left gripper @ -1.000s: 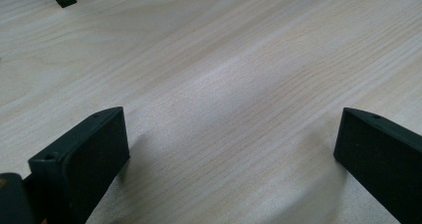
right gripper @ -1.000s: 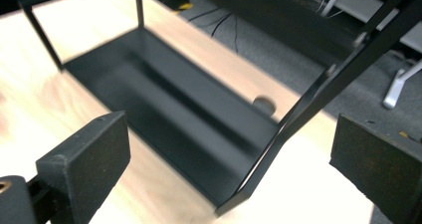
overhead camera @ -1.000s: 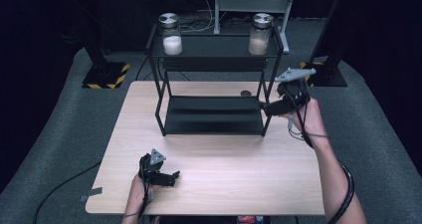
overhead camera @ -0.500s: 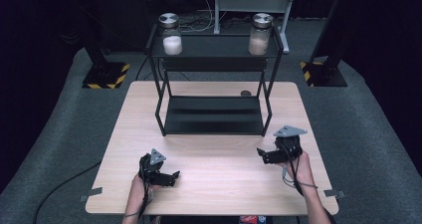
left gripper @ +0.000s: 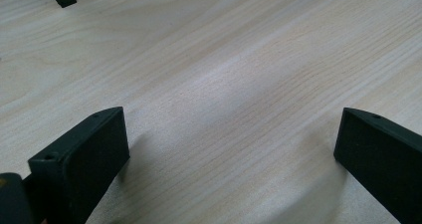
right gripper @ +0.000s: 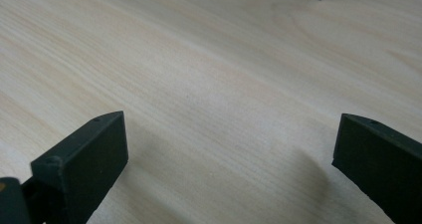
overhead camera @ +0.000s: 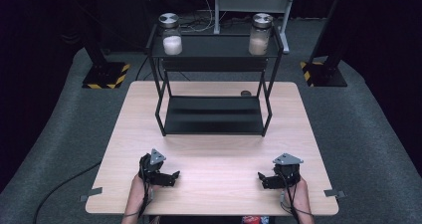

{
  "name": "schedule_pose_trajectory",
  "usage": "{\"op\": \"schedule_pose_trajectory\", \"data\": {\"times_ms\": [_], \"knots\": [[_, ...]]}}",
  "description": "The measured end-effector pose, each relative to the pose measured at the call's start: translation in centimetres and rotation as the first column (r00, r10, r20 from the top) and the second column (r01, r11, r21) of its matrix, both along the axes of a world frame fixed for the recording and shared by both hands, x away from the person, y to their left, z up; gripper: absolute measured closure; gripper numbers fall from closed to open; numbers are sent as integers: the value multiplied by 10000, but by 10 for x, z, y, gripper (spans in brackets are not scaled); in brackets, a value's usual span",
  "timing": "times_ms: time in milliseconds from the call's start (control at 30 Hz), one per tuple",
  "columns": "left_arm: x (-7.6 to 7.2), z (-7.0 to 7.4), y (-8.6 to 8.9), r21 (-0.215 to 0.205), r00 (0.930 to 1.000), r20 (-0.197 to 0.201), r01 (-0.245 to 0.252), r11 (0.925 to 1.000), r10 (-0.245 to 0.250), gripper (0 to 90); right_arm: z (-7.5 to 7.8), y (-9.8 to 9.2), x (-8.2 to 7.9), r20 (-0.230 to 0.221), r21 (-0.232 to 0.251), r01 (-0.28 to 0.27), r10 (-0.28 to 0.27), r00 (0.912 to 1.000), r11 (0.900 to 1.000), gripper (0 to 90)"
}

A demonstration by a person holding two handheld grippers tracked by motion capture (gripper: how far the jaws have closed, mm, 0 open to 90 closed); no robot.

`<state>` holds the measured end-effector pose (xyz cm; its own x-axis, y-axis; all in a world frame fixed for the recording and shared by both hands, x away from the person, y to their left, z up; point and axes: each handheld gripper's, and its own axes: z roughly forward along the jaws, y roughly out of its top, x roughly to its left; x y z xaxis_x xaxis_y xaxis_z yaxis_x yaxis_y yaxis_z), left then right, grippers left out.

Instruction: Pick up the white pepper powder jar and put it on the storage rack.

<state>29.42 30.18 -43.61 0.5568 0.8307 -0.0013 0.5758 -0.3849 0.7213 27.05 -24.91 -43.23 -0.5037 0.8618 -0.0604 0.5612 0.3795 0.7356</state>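
Dark curtains and grey carpet surround a pale wooden table (overhead camera: pixel 214 159), on whose far half a black two-tier metal rack (overhead camera: pixel 214 114) is set. Two lidded glass jars are stood on the rack's top shelf, well apart at opposite ends: a jar of white powder (overhead camera: pixel 171 35) at the left and a jar of beige powder (overhead camera: pixel 260 35) at the right; placed so, each is presumably meant to be reached by the arm on its own side. The lower shelf is bare, and a small dark object (overhead camera: pixel 246 93), too small to be identified, is seen on the table just behind the rack. Both tools are rested on the near part of the table, well apart from the rack and from each other. The left gripper (overhead camera: pixel 169 176) is held low near the front edge, its jaws spread wide over bare wood, as is confirmed in the left gripper view (left gripper: pixel 231 144), where nothing lies between them. The right gripper (overhead camera: pixel 263 179) is likewise laid down with jaws wide apart and nothing held, bare wood being seen in the right gripper view (right gripper: pixel 229 144). Such a symmetrical, lowered pose is judged to be a resting position, with no jar being handled.
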Motion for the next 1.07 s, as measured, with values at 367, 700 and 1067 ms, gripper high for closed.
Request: {"op": "schedule_pose_trajectory", "data": {"times_ms": [367, 700, 1067], "knots": [[0, 0, 0, -1, 10000, 5, 0, 10000, 0, 1, -2, 2, -3, 148, -30, 244, -243, 9996, 9997, 0], [0, 0, 0, -6, 10000, 8, -14, 10000, 14, 1, -3, 1, -6, 243, 129, 492, -495, 9985, 9987, 5], [3, 0, -7, -17, 9999, 2, 116, 9999, -116, 0, -3, -3, -5, 192, 364, 509, -517, 9985, 9980, 5]]}}
